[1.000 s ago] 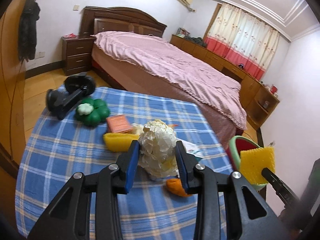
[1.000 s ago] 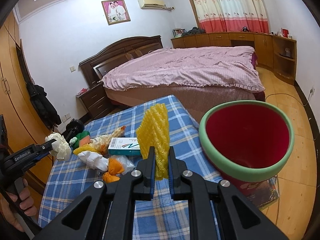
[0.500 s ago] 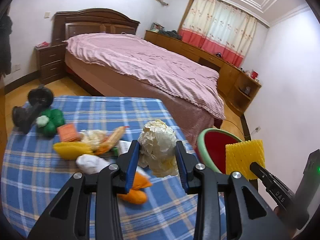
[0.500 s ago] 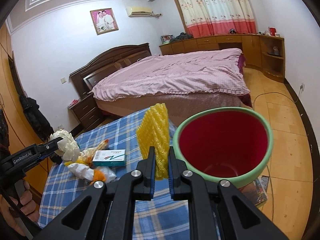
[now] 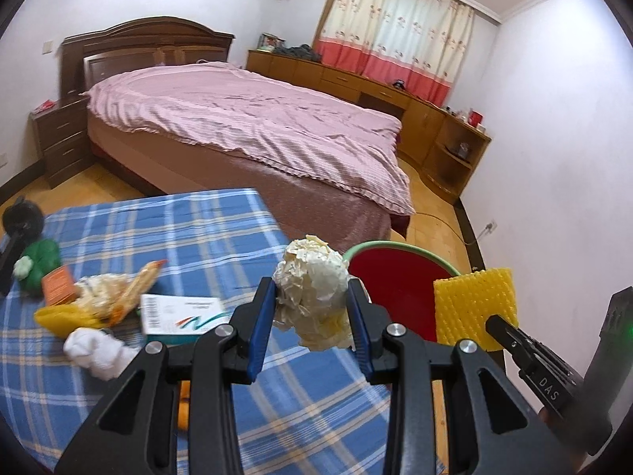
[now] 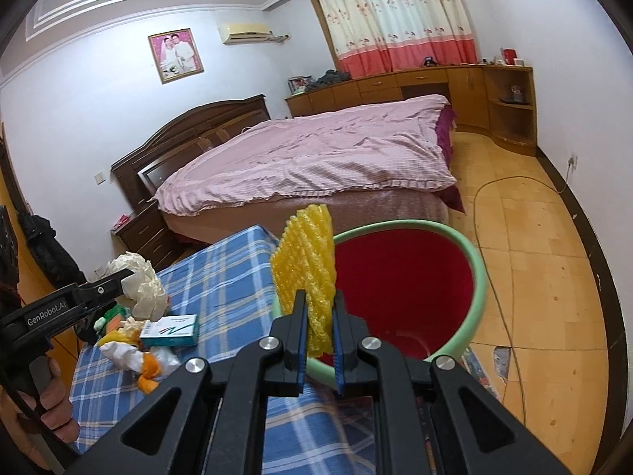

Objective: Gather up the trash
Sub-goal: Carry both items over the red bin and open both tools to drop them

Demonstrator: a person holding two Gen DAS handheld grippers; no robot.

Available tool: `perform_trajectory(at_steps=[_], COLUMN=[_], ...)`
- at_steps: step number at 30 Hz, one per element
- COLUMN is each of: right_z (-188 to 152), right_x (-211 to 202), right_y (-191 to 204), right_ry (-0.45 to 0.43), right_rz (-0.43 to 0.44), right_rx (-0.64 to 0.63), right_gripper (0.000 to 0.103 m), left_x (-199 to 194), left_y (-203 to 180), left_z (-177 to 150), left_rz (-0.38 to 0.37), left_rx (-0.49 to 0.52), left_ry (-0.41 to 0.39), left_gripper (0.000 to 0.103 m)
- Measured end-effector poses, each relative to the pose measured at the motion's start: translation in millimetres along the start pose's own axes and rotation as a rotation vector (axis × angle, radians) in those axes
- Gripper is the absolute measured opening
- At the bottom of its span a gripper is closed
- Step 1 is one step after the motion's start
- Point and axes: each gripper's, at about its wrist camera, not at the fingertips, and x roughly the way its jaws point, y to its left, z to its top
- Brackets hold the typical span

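The left claw [image 5: 310,308] is raised above the edge of the blue plaid tabletop [image 5: 190,233], its blue-padded jaws spread fairly wide and clenched on a crumpled ball of cream paper [image 5: 312,289], held in the air just beside the red bucket with a green rim [image 5: 395,277]. The right claw [image 6: 320,340] reaches forward level over the bucket's near rim, jaws nearly together, pinching an upright sheet of yellow foam netting [image 6: 304,261]. More litter, including a white-and-green carton [image 5: 178,312], lies on the tabletop.
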Motion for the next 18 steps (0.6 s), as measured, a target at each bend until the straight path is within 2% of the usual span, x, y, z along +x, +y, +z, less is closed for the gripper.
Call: perform_trajectory(at_steps=[11,18], right_z=[1.3,-2.6], right_x=[10.3,28.3], right_y=[-44.2,-66.5], right_ry=[0.019,0.059], right_rz=[-0.071,-0.103], right_rx=[0.046,0.085], right_gripper=[0.012,0.012], left_x=[52.0,87.2], left_y=[-45.7,-63.5], left_z=[-4.7,-9.9], left_rz=[-0.086,-0.115], left_rx=[0.074,0.114], left_ry=[0.056,0.098], left_gripper=[0.037,0.037])
